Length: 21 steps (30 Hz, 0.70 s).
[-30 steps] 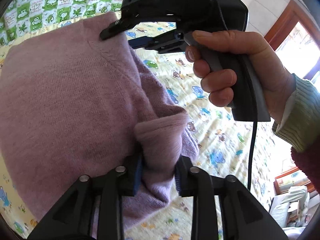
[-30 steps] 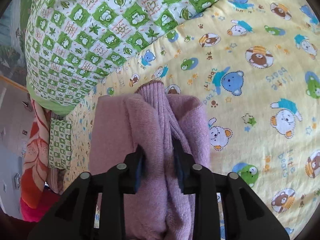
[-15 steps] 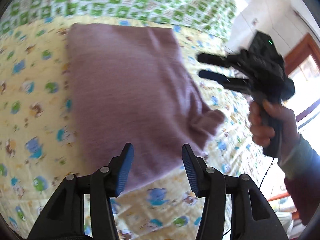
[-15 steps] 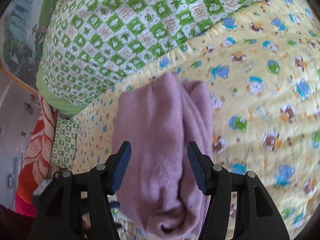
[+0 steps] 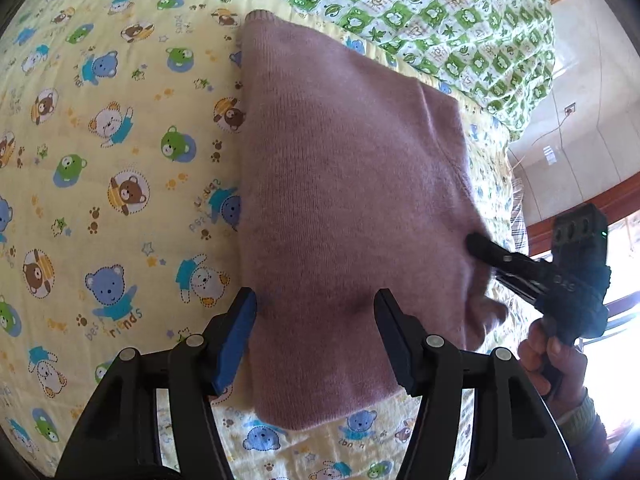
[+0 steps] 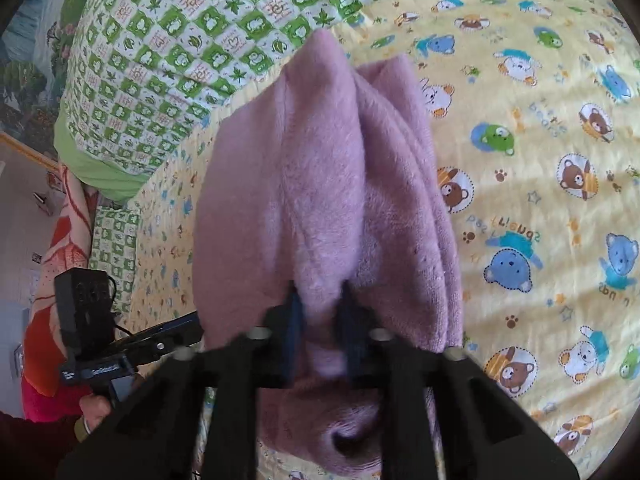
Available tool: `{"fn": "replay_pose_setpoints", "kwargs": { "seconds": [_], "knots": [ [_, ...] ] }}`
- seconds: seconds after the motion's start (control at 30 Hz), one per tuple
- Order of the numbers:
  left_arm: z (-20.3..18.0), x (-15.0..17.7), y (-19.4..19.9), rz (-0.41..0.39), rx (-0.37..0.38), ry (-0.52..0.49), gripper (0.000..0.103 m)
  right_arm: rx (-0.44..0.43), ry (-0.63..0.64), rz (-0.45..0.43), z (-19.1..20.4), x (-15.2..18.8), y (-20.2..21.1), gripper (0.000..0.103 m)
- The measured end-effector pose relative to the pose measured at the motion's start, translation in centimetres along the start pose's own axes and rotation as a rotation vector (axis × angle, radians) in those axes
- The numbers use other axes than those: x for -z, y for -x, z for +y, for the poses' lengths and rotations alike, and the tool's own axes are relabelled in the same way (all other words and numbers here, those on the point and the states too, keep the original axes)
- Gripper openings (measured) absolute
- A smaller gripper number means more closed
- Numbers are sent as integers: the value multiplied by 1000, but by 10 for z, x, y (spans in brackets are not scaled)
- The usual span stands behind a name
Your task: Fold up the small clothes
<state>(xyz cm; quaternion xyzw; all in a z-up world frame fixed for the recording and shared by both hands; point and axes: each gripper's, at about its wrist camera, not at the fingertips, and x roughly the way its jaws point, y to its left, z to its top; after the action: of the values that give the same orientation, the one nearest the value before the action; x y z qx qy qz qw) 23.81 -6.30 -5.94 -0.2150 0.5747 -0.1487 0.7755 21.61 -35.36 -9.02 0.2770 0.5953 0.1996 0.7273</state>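
A mauve knitted sweater lies folded on a yellow bear-print quilt. My left gripper is open and empty, its fingers straddling the sweater's near edge from above. In the right wrist view the sweater shows its thick folded side. My right gripper is shut on a ridge of that fabric at the sweater's near end. The right gripper also shows in the left wrist view at the sweater's right edge.
A green-and-white checked blanket lies bunched along the far side of the quilt, also in the right wrist view. A red-orange floral cloth hangs at the bed's edge. A wall and wooden window frame stand to the right.
Both grippers let go of the sweater and drew back, leaving it flat. The right gripper has since closed again on the sweater's near end. The left stays open.
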Motion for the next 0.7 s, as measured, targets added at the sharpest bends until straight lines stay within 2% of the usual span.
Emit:
{"fn": "replay_pose_setpoints", "kwargs": {
  "seconds": [0.13, 0.2, 0.27, 0.43, 0.57, 0.7],
  "knots": [
    [-11, -3, 1, -11, -5, -31, 72, -66, -1, -116, 6, -5, 46, 12],
    [-16, -3, -8, 7, -9, -37, 72, -47, 7, -145, 5, -3, 60, 12],
    [-17, -1, -19, 25, -17, -45, 72, -3, 2, -140, -4, 2, 58, 12],
    [-19, 2, -44, 68, -46, -72, 73, 86, -99, -99, -49, 18, 17, 12],
    [-20, -2, -42, 61, -40, -72, 73, 81, -129, -123, -49, 18, 12, 14],
    [-16, -9, -27, 33, -31, -65, 73, 103, -99, -135, -34, 14, 27, 24]
  ]
}}
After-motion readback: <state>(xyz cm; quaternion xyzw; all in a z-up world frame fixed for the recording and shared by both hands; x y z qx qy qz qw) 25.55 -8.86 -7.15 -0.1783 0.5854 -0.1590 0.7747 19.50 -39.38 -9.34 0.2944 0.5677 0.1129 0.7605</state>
